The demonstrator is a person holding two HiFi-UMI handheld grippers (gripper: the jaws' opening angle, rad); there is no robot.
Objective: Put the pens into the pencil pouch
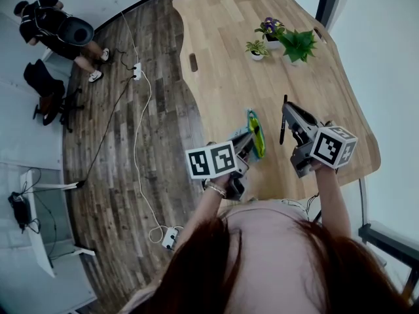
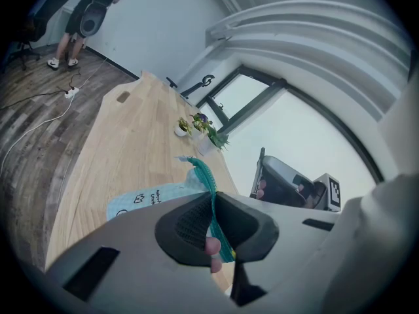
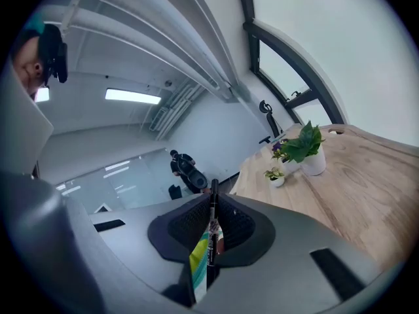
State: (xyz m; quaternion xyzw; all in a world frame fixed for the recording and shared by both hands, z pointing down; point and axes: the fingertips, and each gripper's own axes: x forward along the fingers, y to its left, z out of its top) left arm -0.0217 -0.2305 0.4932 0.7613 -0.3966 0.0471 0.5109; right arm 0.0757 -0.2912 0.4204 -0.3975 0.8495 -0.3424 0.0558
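1. Far left, dark wood-plank floor (image 1: 118, 110). A person (image 1: 55, 28) is up in the corner, with a black chair (image 1: 49, 93) just below them.
2. A white cable (image 1: 141, 142) snakes down the planks from a power strip (image 1: 137, 70), running alongside the table's left edge.
3. The pale wooden table (image 1: 222, 57) has a wavy left edge and a broad, mostly bare top.
4. The left gripper (image 1: 247, 142) is over the table's near end, with its marker cube (image 1: 211, 160) facing up. Its own view shows the jaws narrow and pinched on the teal zipper edge of the pencil pouch (image 2: 147, 200). The pouch's pale blue body reaches out past the jaws above the tabletop. I cannot tell whether it touches the wood.
5. Just to the right, the right gripper (image 1: 288, 120) is clamped on a black pen (image 3: 213, 205). The pen stands up between the pads, near the pouch but apart from it.
6. Farther back and to the right, three potted plants (image 1: 298, 44) are clustered on the table. Behind them a dark-framed window (image 3: 327, 44) fills the wall.
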